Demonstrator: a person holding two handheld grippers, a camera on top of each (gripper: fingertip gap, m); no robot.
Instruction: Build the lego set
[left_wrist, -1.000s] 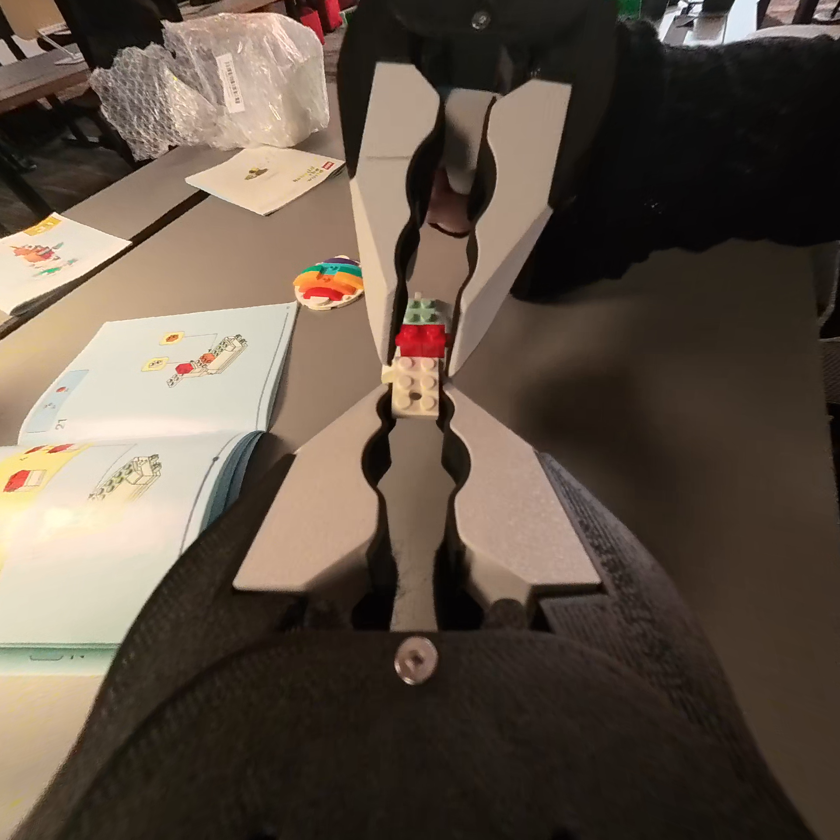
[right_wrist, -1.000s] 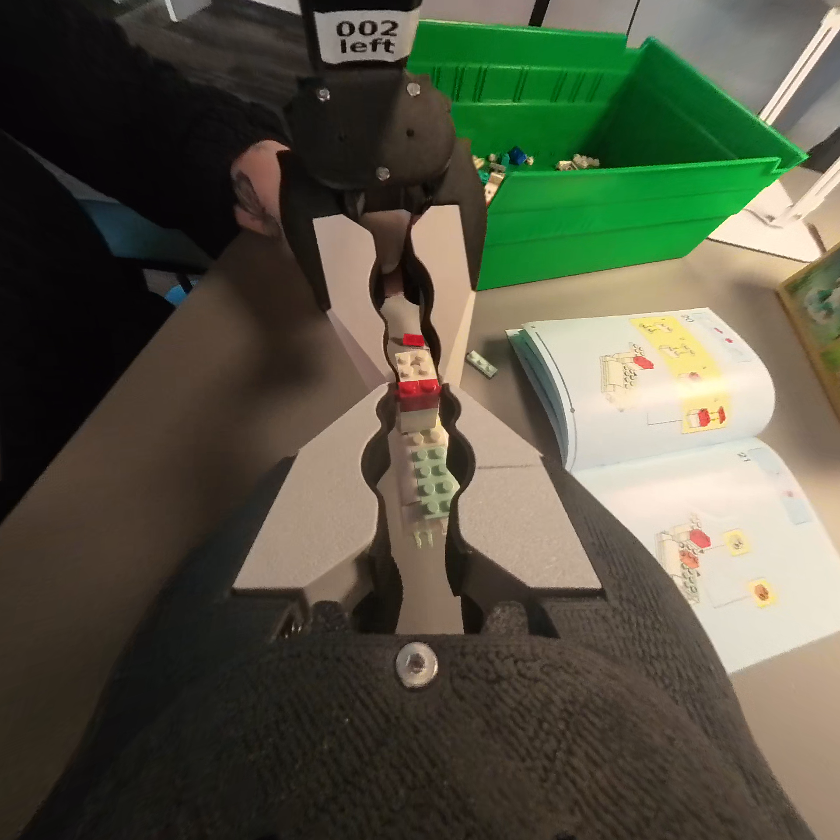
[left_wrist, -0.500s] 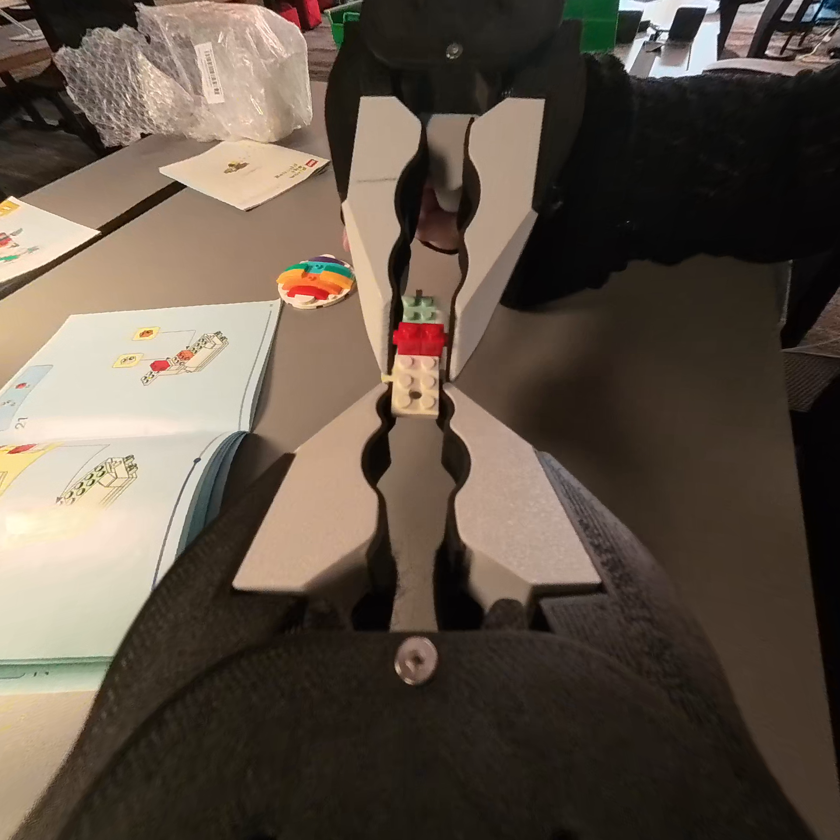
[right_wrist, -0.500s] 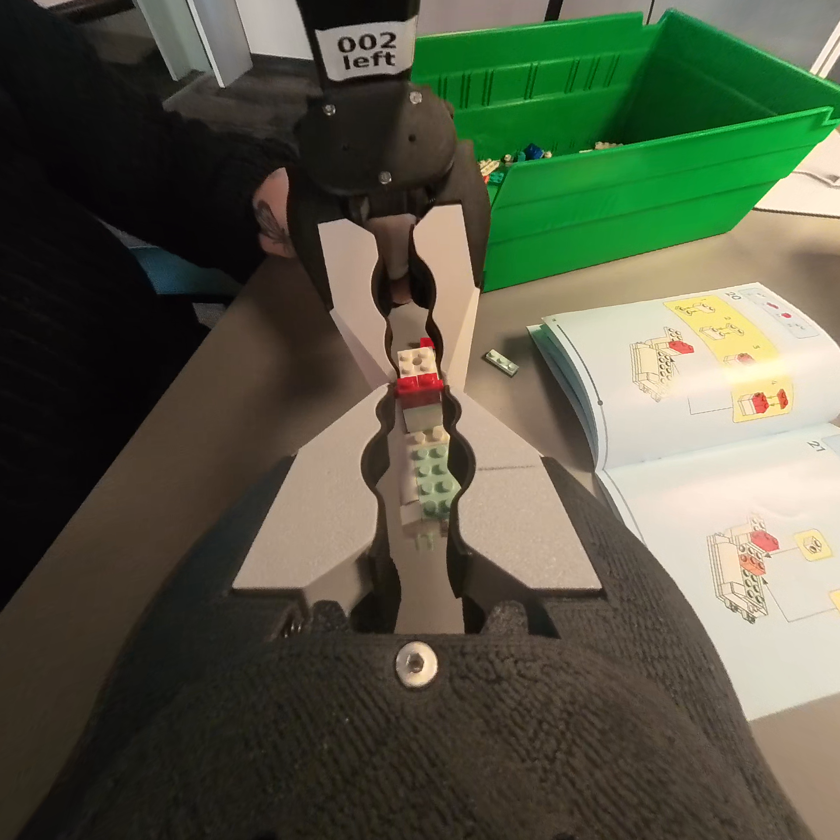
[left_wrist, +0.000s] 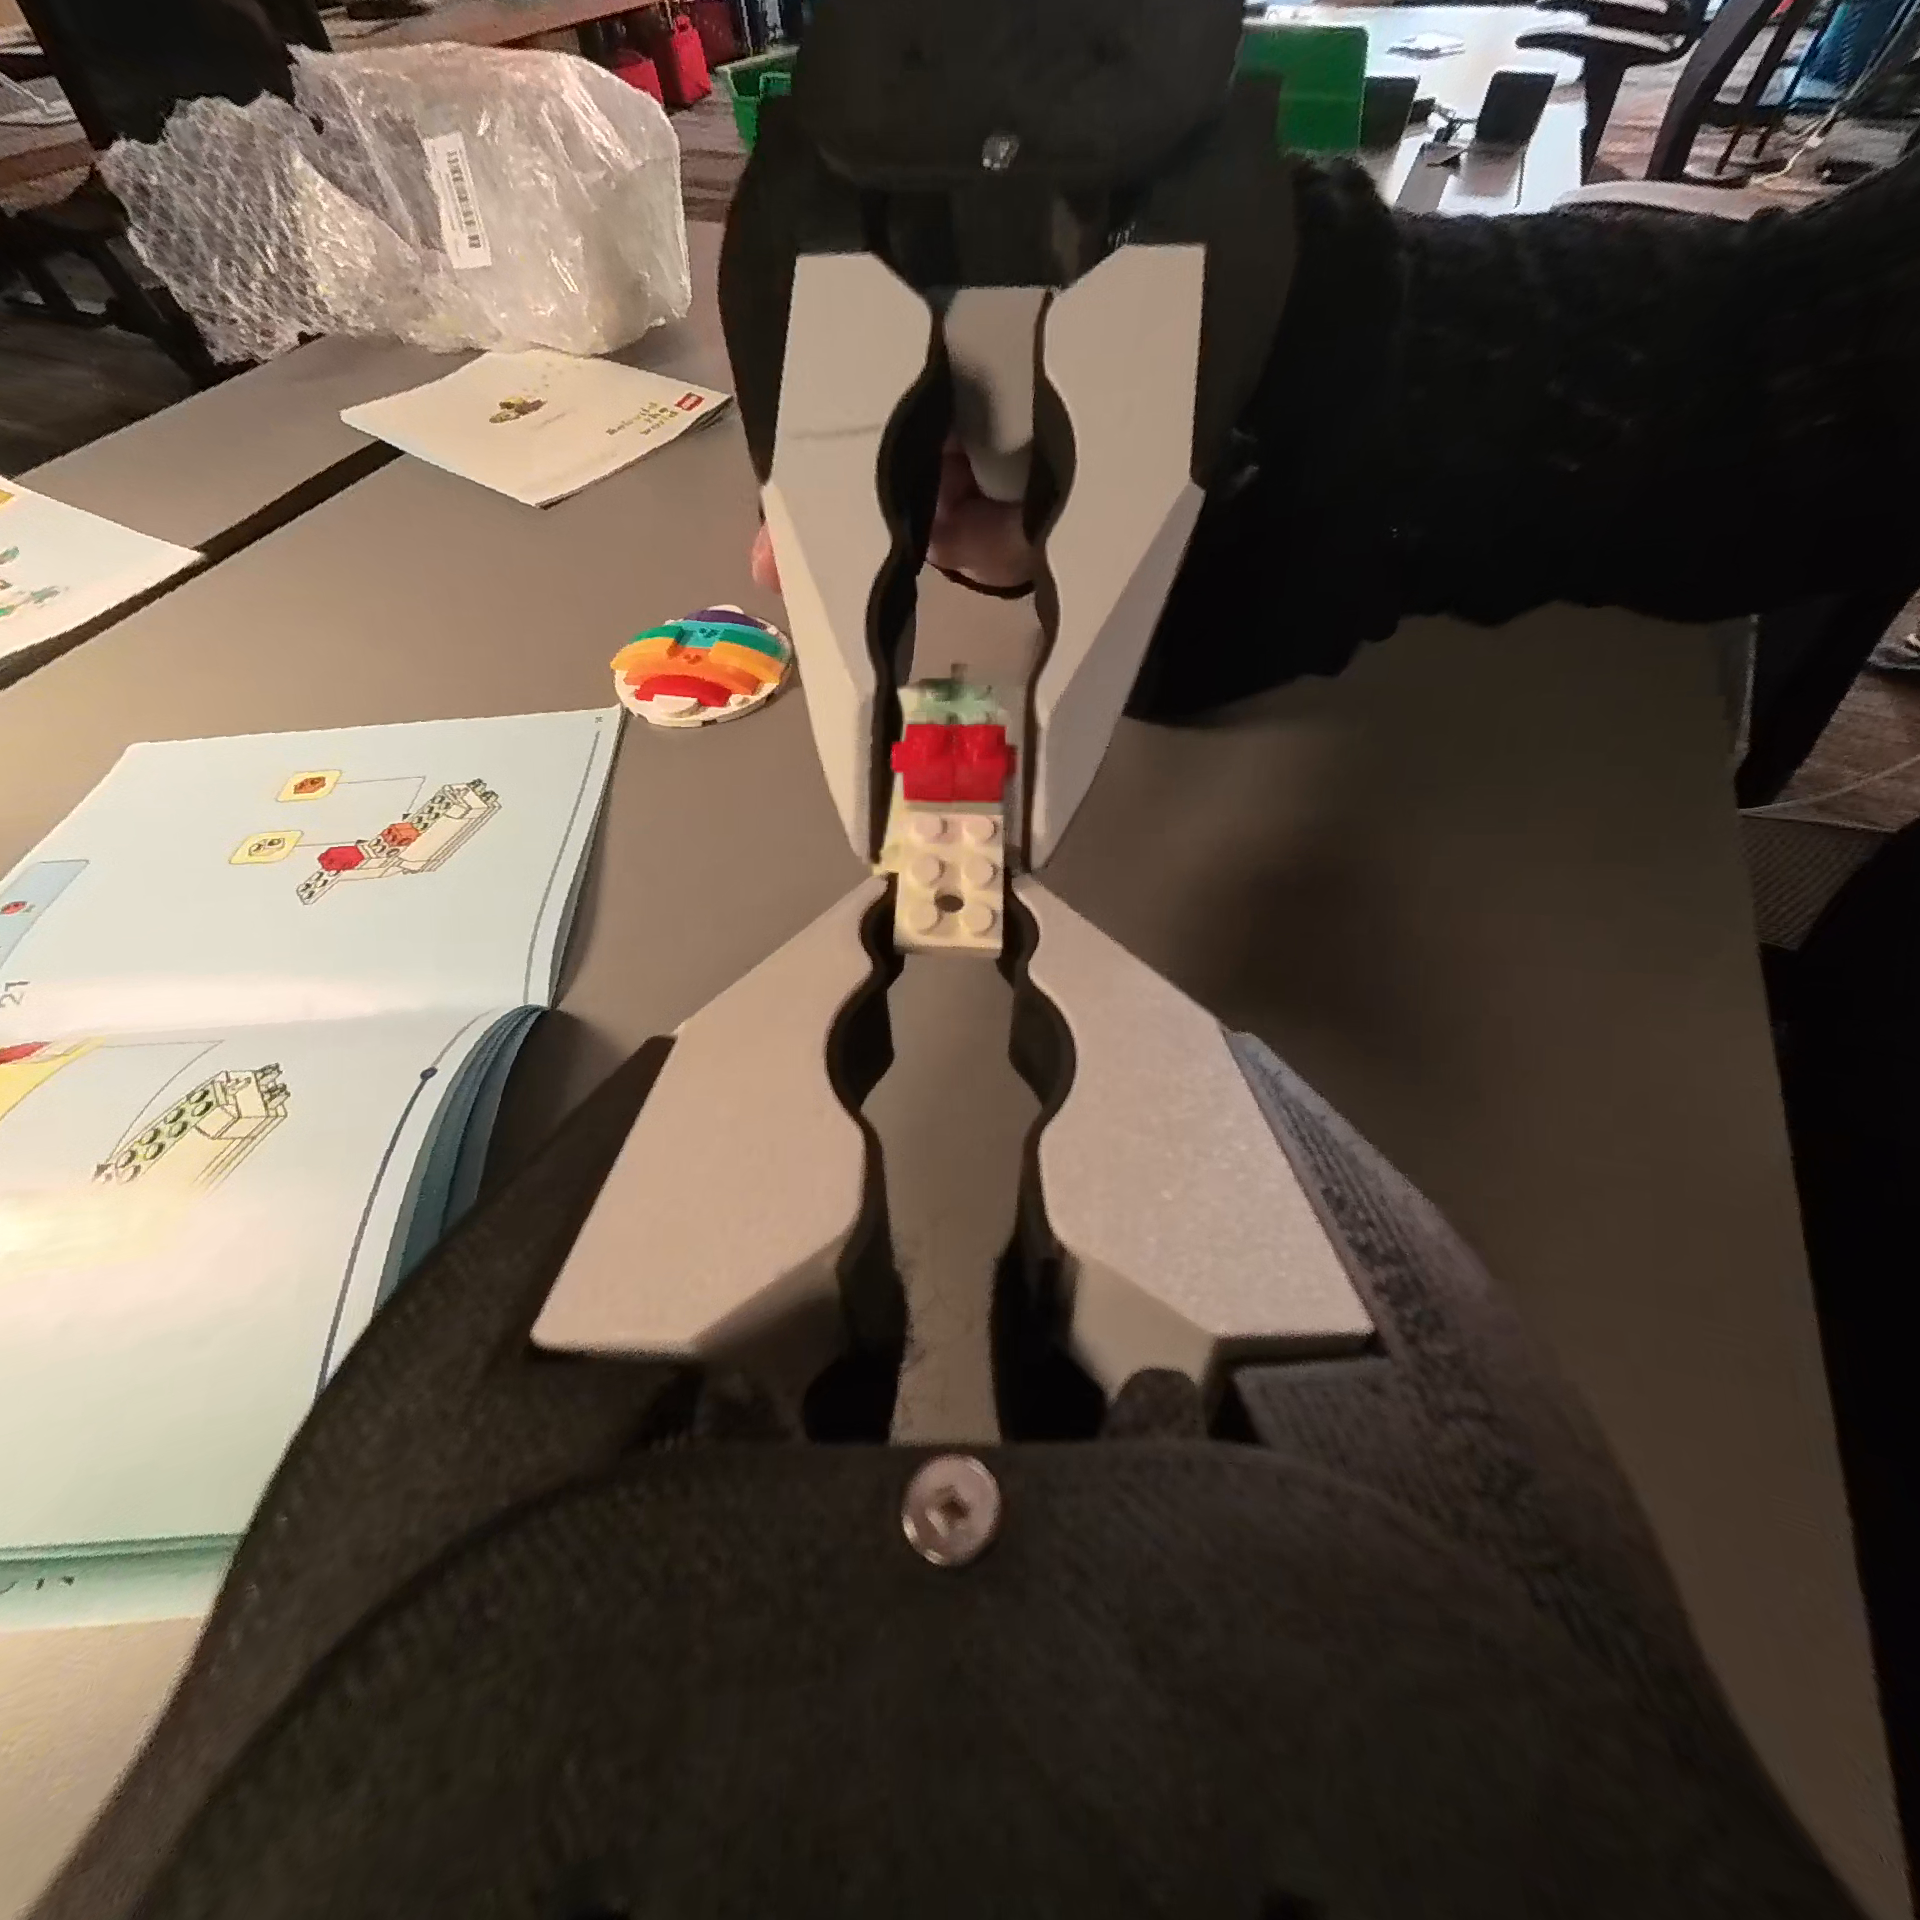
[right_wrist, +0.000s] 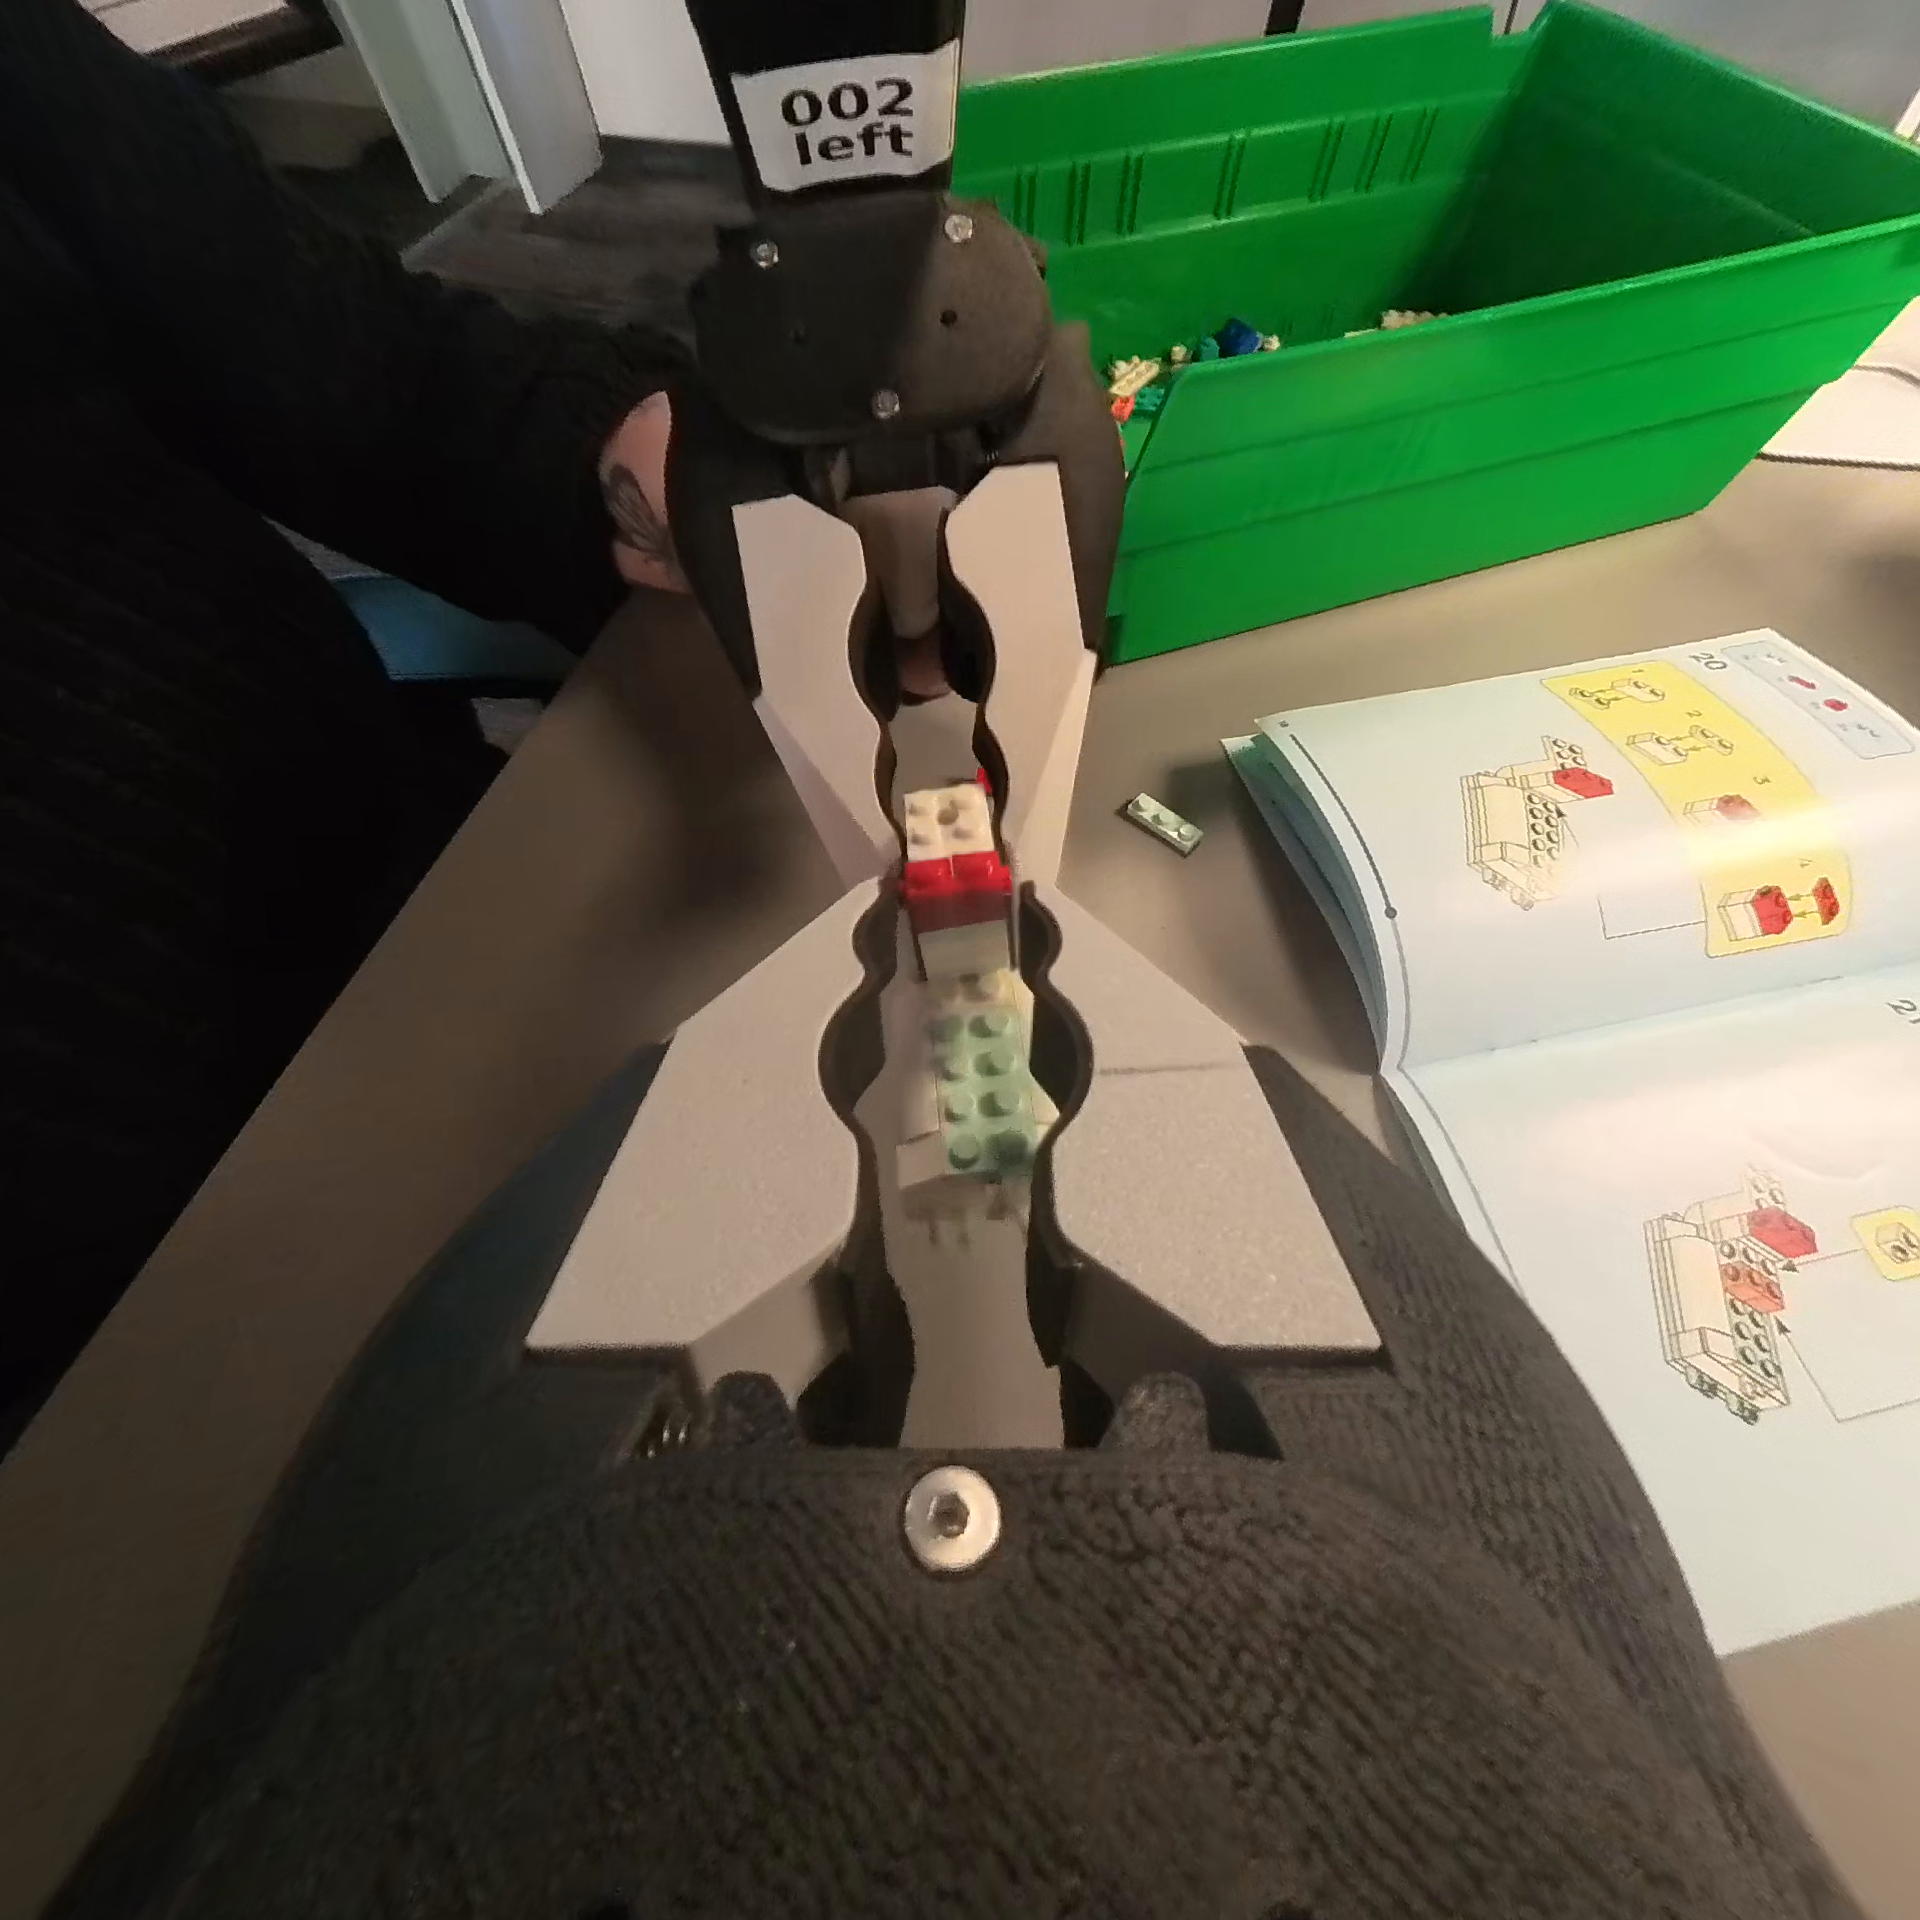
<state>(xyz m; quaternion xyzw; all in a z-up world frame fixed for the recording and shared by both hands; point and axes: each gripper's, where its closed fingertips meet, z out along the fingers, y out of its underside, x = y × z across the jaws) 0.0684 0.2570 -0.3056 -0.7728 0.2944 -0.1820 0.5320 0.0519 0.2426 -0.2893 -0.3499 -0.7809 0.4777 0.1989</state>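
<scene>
Spanning the gap between the two gripper tips, the lego build (left_wrist: 951, 831), a short bar of white, red and pale green bricks, hangs above the grey table (left_wrist: 1403, 935). The left gripper (left_wrist: 951, 914) pinches the white studded end with its jaws pressed in on it, and the right gripper (right_wrist: 961, 1039) pinches the pale green end the same way, so the tips meet nose to nose at the red bricks. Just beside the build lies an open instruction booklet (right_wrist: 1621, 1039), with a small pale green plate (right_wrist: 1164, 823) between them. Beyond the build on that side stands a green bin (right_wrist: 1455, 416) holding loose pieces. Near the build, past the booklet, lie a rainbow-coloured round piece (left_wrist: 701, 670), a closed white booklet (left_wrist: 540, 421) and a bubble-wrap bundle (left_wrist: 416, 197).
</scene>
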